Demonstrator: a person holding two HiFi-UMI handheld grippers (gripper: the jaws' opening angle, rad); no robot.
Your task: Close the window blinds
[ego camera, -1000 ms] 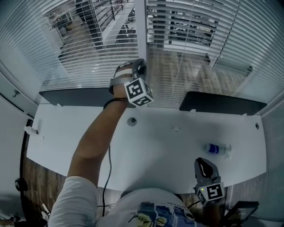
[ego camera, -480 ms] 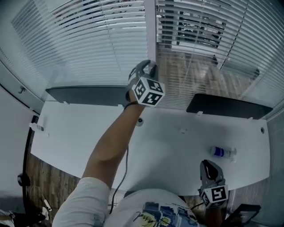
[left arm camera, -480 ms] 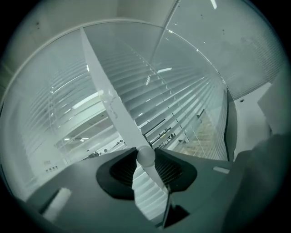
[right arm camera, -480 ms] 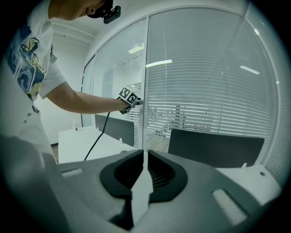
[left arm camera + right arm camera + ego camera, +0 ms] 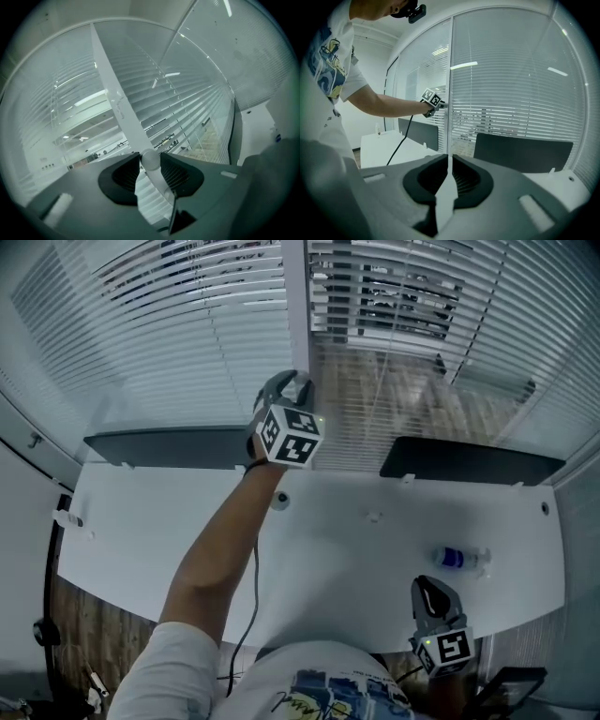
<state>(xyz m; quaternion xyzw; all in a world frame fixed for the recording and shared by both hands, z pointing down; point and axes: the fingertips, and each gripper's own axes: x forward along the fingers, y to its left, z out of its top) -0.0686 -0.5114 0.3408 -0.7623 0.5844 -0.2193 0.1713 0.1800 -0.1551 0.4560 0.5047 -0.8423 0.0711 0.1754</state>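
Note:
Two slatted white blinds hang behind the desk. The left blind (image 5: 169,343) has its slats mostly turned flat, while the right blind (image 5: 403,306) is still see-through. My left gripper (image 5: 289,382) is raised at the white mullion (image 5: 296,306) between them. In the left gripper view, the pale blind wand (image 5: 151,158) sits between the left gripper's (image 5: 151,165) pads, touching both as the jaws are opening. My right gripper (image 5: 429,591) hangs low at the desk's near edge, shut and empty, and the right gripper (image 5: 449,161) looks toward the window.
A white desk (image 5: 356,540) runs under the window, with two dark partition panels (image 5: 169,444) (image 5: 469,460) along its far edge. A small bottle with a blue label (image 5: 457,556) lies at the right. A cable (image 5: 251,568) trails from the left arm.
The left blind's slats have turned flatter and now hide more of the room behind. The left gripper's marker cube has rotated at the mullion. The right gripper has stayed put.

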